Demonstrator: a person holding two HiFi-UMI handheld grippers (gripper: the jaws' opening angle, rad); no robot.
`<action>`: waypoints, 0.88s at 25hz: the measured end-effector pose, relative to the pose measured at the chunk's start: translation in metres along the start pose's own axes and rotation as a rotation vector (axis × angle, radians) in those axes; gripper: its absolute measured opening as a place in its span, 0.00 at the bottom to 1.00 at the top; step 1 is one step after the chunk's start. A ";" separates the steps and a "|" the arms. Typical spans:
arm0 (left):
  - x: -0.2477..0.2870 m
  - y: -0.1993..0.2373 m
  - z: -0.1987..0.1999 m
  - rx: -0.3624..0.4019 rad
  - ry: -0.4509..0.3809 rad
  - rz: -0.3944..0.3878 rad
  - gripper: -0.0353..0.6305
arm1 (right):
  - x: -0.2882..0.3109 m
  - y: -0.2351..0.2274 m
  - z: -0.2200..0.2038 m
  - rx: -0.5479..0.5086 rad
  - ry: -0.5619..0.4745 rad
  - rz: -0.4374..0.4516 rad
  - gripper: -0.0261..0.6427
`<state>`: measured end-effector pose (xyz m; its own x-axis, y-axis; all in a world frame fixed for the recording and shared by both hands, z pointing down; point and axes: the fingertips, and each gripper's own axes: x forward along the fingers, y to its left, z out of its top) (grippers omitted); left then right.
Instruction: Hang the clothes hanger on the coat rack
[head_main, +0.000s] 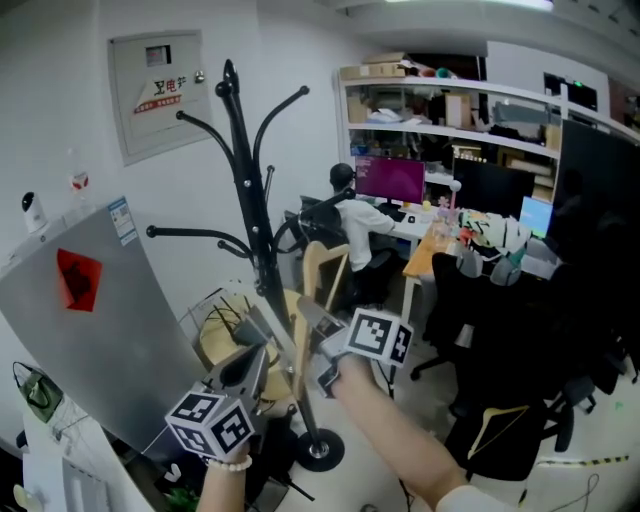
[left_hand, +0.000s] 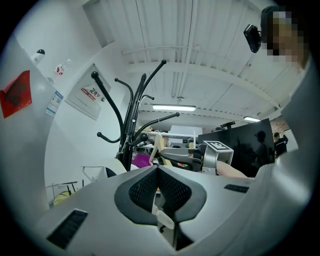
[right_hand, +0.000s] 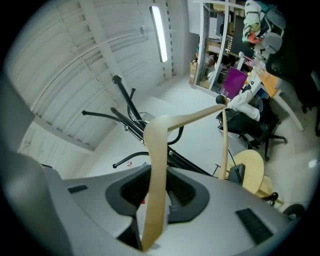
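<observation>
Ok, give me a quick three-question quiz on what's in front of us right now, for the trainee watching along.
1. Multiple choice: what is between the jaws of the right gripper?
A) a wooden clothes hanger
B) a black jacket
C) nothing
2. True or false: the hanger already hangs on the black coat rack.
3. Fill in: the jaws of the left gripper stand ____, with nothing held.

Key:
1. A.
2. False: the gripper holds it, and it is on no hook.
3. Together.
</observation>
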<state>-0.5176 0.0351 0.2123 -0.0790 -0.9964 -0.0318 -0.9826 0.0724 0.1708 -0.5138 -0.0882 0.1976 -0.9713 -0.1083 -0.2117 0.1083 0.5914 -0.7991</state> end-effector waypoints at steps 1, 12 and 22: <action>-0.001 0.001 -0.002 -0.005 0.003 -0.007 0.04 | 0.002 -0.001 -0.003 0.001 -0.002 -0.008 0.22; -0.025 0.025 -0.009 -0.034 0.004 -0.006 0.04 | 0.025 -0.012 -0.034 0.028 0.033 -0.061 0.22; -0.034 0.030 -0.006 -0.036 -0.008 0.009 0.04 | 0.035 -0.032 -0.045 0.036 0.066 -0.111 0.22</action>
<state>-0.5439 0.0710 0.2244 -0.0891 -0.9953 -0.0385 -0.9753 0.0794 0.2062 -0.5606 -0.0747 0.2415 -0.9895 -0.1175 -0.0846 0.0062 0.5494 -0.8355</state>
